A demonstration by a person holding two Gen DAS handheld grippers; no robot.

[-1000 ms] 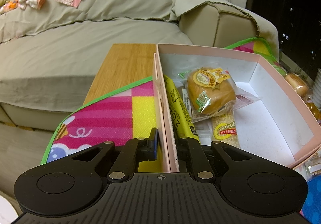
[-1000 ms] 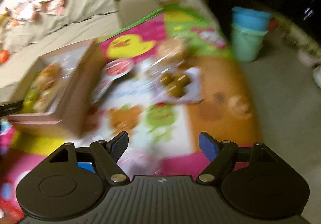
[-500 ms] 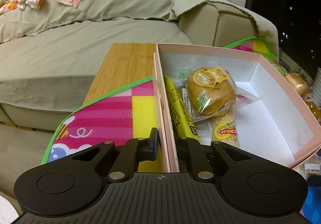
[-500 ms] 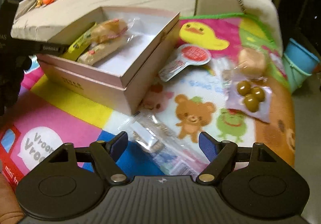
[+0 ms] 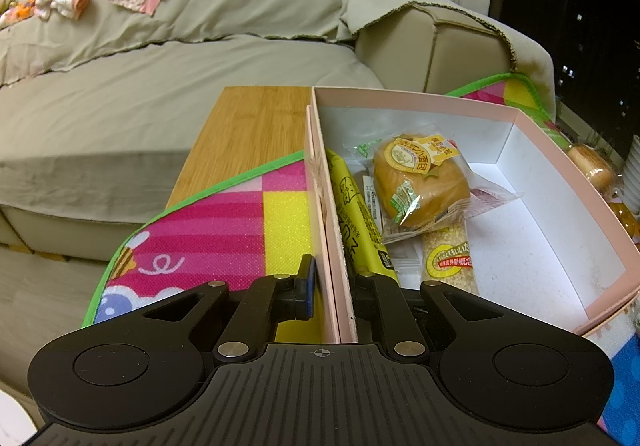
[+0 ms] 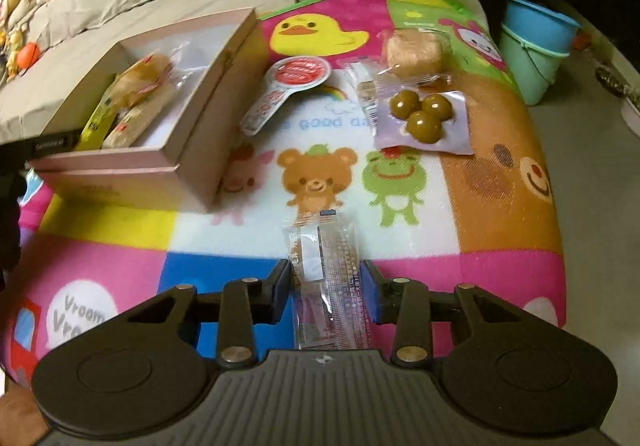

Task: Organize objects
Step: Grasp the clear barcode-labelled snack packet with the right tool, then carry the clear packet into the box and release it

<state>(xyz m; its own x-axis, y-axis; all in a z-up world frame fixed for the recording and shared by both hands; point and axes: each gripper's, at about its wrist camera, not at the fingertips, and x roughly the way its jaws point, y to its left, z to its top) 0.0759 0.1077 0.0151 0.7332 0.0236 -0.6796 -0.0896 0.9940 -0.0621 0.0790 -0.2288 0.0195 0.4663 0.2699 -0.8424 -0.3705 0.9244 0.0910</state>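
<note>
The left gripper (image 5: 331, 288) has its jaws clamped on the near wall of the pink box (image 5: 540, 126), one finger outside, one inside. In the box lie a bun (image 5: 420, 182), a yellow stick (image 5: 358, 222) and a rice bar (image 5: 450, 264). The right gripper (image 6: 326, 292) has its jaws closing in around a clear snack bar (image 6: 326, 278) (whether the pads touch it, I cannot tell) on the mat (image 6: 500, 174). Beyond lie a packet of balls (image 6: 422, 118) and a red-topped pouch (image 6: 286, 86).

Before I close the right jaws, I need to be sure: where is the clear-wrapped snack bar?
In the right wrist view, the snack bar lies on the play mat between the open jaws, below the bear picture.
</note>
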